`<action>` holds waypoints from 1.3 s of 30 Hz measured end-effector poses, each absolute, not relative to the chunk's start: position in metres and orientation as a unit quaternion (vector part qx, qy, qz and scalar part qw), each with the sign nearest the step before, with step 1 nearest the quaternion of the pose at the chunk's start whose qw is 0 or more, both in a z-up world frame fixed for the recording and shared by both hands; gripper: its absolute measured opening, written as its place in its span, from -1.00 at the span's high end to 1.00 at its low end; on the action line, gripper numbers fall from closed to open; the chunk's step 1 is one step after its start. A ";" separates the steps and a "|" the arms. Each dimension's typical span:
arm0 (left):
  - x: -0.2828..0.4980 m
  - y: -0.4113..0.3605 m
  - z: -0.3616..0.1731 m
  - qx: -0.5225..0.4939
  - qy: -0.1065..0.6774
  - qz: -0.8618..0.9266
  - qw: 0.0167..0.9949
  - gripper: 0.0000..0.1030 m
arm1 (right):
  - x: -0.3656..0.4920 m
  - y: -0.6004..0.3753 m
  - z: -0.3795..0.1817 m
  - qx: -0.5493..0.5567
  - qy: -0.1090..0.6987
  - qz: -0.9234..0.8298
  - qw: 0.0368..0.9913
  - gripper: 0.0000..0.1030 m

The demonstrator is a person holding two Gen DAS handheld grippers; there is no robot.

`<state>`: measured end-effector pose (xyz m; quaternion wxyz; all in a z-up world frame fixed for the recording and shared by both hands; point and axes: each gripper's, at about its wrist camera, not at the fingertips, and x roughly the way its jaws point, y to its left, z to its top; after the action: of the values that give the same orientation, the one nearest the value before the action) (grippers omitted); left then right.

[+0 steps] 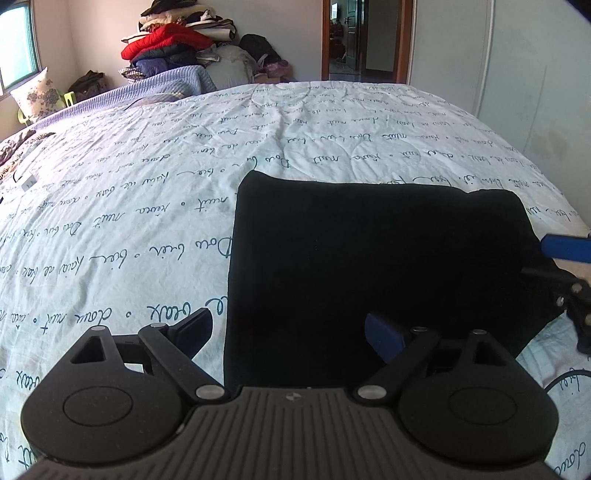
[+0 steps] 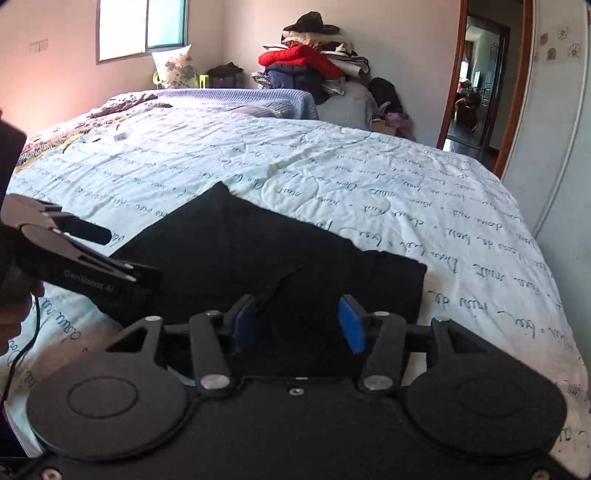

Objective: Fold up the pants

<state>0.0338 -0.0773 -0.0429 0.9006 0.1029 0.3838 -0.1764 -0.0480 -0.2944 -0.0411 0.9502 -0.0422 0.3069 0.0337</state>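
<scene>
Left wrist view shows one pair of black pants (image 1: 376, 266) lying folded into a flat rectangle on the bed (image 1: 147, 177), toward its near right part. One quilt with lines of handwriting print covers the bed. The left gripper (image 1: 291, 332) hangs over the near left edge of the pants with its two fingers spread wide: one finger over the quilt, the other over the black cloth, and nothing pinched between them. At the right edge of this view the right gripper (image 1: 565, 258) shows one blue pad beside the right edge of the pants.

From the right wrist view, the right gripper (image 2: 299, 325) has its two fingers (image 2: 351, 325) partly spread above the near edge of the pants (image 2: 266, 251); the two blue pads stand apart and do not press on the cloth. The left gripper (image 2: 85, 254) enters from the left.

Beyond the bed stands one pile of clothes (image 2: 314, 62) with one red jacket (image 2: 295, 57) in it, one flowered pillow (image 2: 175, 66) under one window (image 2: 144, 26), and one open doorway (image 2: 480, 85) on the right.
</scene>
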 end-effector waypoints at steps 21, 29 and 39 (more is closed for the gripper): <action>0.026 -0.085 -0.046 0.098 0.394 -0.136 0.904 -0.88 | -0.081 -0.282 -0.049 -0.045 0.289 -0.064 0.954 -0.45; 0.005 -0.083 -0.039 0.091 0.399 -0.132 0.903 -0.88 | -0.107 -0.263 -0.030 0.076 0.268 -0.066 0.958 -0.80; -0.019 -0.071 -0.037 0.084 0.406 -0.130 0.900 -0.87 | -0.121 -0.252 -0.032 0.088 0.287 -0.087 0.950 -0.85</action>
<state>-0.0190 -0.0706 -0.0366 0.9004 0.0843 0.4064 -0.1302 -0.1206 -0.2518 -0.0320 0.9499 0.0882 0.2869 -0.0872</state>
